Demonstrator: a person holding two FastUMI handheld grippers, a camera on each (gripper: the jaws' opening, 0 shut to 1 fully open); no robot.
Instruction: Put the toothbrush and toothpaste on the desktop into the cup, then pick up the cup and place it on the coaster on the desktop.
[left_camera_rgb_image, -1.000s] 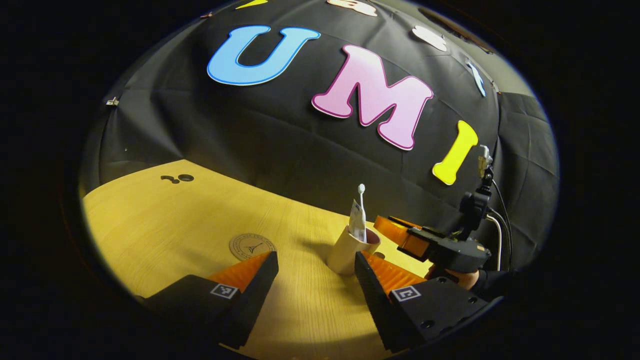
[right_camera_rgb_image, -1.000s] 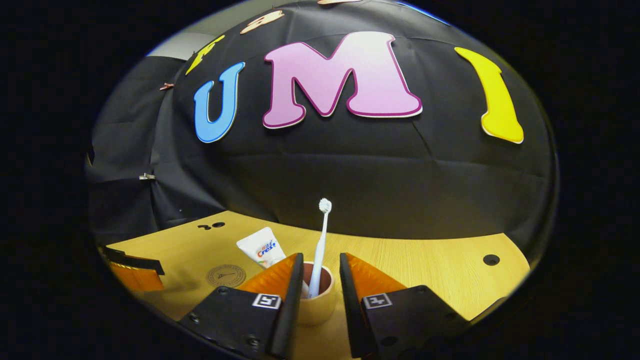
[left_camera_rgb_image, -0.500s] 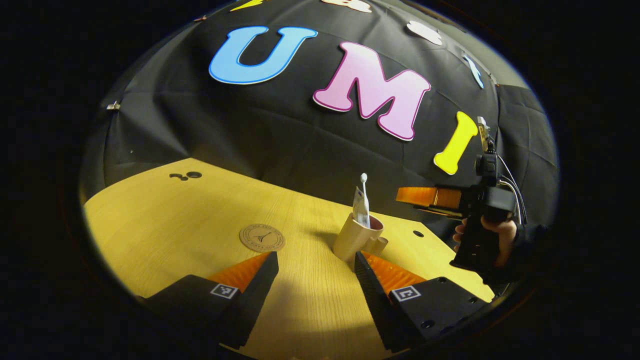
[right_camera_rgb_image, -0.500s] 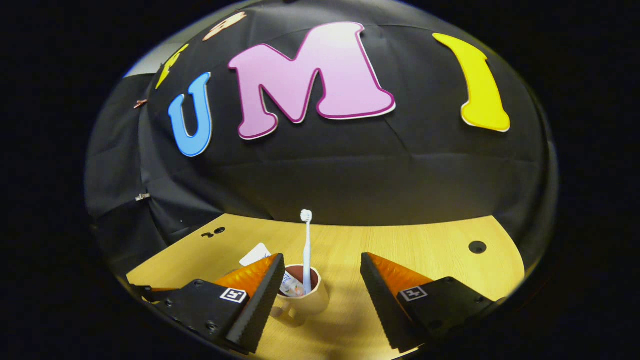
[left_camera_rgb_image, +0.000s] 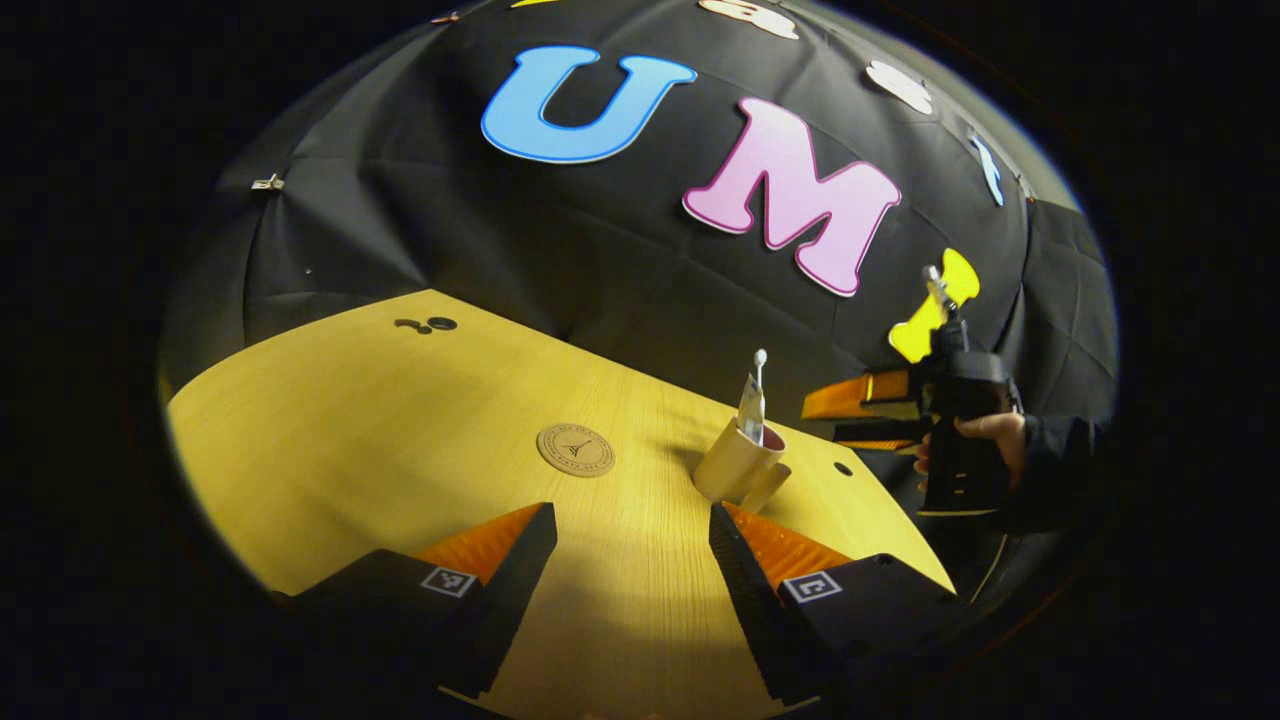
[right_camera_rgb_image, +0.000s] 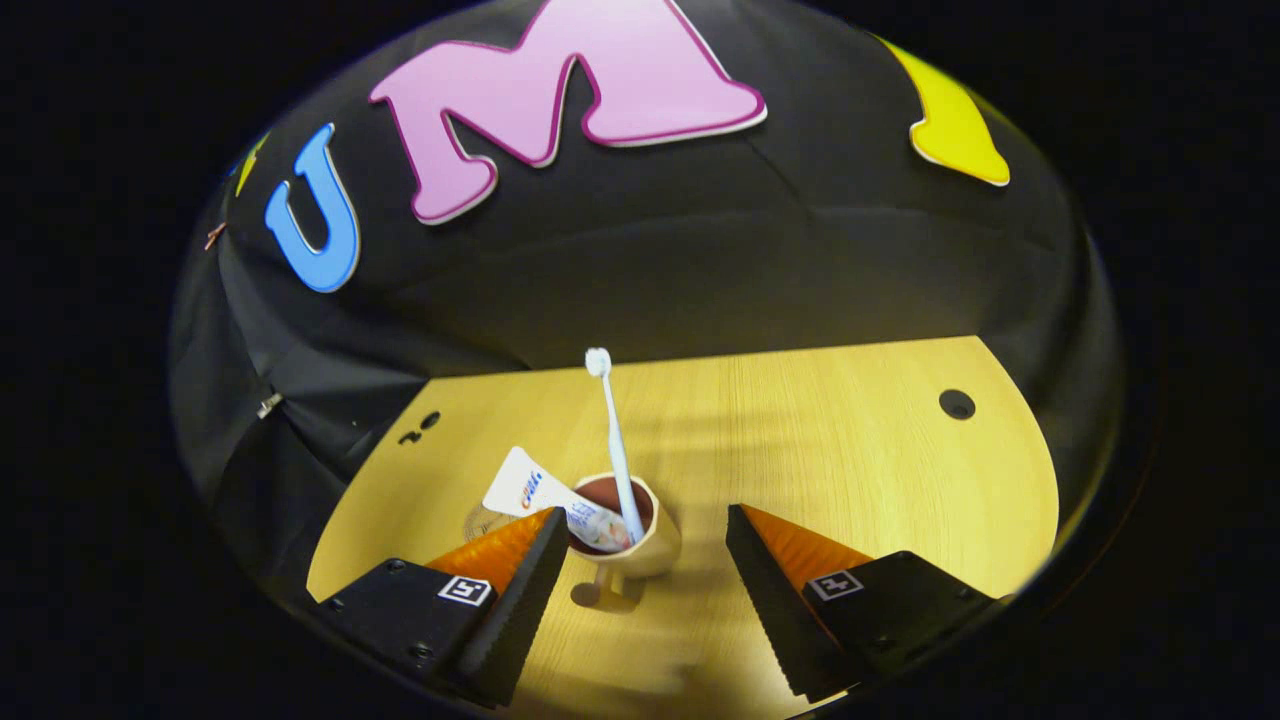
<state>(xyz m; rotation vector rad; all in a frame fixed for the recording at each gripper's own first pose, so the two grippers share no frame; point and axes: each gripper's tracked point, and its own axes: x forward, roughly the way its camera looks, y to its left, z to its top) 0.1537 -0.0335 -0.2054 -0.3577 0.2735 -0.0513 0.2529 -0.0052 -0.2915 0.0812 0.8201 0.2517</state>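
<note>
A tan cup stands on the yellow wooden counter, holding a white toothbrush upright and a toothpaste tube leaning over its rim. The right gripper hangs above it, jaws spread and empty. The left gripper view takes in the round coaster just beside the cup, the left gripper with jaws spread, and a hand holding the other tool.

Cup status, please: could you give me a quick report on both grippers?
Left gripper open, low over desktop. Right gripper open, above cup. Toothbrush and toothpaste in cup; cup off coaster. Path clear.
</note>
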